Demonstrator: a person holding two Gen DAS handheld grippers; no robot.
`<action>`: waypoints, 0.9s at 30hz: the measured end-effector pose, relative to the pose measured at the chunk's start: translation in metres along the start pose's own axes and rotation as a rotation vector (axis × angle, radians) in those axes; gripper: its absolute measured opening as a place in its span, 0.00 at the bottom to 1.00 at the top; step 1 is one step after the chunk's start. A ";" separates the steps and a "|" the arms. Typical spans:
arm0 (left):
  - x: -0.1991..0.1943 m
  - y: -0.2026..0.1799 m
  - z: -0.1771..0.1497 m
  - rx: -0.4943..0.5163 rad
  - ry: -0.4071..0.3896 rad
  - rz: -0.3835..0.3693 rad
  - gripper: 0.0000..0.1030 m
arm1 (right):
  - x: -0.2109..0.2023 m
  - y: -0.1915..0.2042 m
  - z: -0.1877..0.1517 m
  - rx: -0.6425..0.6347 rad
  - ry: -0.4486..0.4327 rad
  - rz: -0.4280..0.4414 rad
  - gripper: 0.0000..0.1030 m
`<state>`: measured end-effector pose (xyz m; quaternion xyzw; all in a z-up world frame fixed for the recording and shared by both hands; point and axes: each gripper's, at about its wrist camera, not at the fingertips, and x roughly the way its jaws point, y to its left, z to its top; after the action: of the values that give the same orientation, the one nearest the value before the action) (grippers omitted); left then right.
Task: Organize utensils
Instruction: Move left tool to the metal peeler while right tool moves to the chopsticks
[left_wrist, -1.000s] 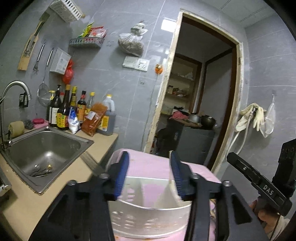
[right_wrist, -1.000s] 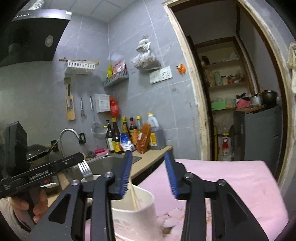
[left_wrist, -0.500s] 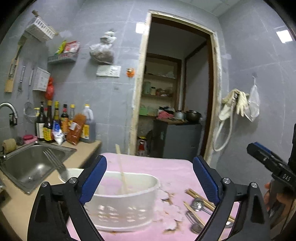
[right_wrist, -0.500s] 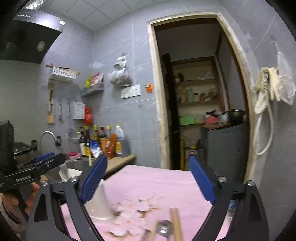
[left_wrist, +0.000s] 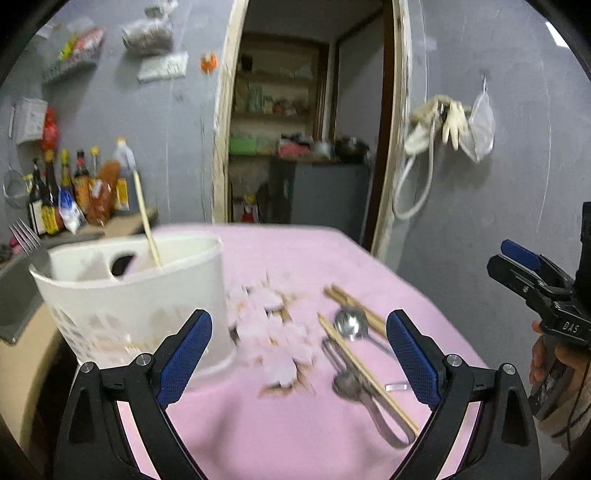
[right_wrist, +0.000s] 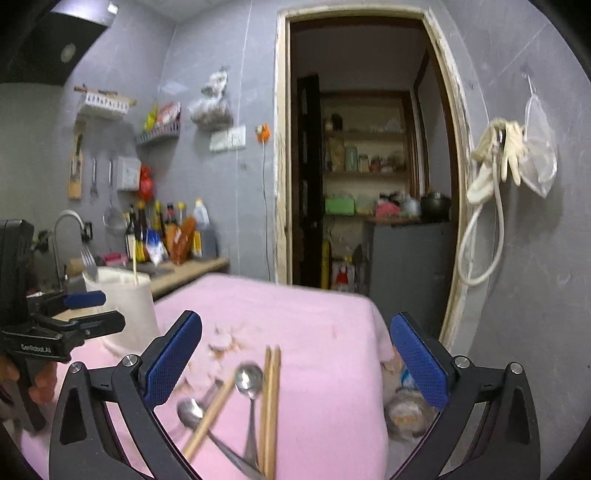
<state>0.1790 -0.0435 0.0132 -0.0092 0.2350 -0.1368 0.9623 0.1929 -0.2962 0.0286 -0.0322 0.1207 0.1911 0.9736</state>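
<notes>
Wooden chopsticks (right_wrist: 271, 398) and spoons (right_wrist: 249, 378) lie lengthwise, directly ahead between my right gripper (right_wrist: 295, 362) fingers, apart and empty; left gripper (left_wrist: 299, 354) likewise spread.

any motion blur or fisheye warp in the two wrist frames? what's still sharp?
Left wrist: white utensil holder and spoons smeared by motion blur; left gripper sharp. Right wrist: chopsticks softly blurred, right gripper crisp. Both: fisheye bows the door frame, dark corner vignette.
</notes>
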 end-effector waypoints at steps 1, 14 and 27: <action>0.005 -0.001 -0.003 0.000 0.027 -0.005 0.90 | 0.003 -0.002 -0.003 0.004 0.021 0.001 1.00; 0.067 -0.002 -0.008 -0.042 0.306 -0.097 0.64 | 0.054 -0.013 -0.041 0.036 0.345 0.049 0.61; 0.122 0.007 -0.003 -0.111 0.472 -0.154 0.31 | 0.099 -0.005 -0.051 -0.022 0.537 0.107 0.30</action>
<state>0.2838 -0.0691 -0.0452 -0.0477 0.4588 -0.1948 0.8656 0.2719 -0.2700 -0.0449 -0.0857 0.3739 0.2281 0.8949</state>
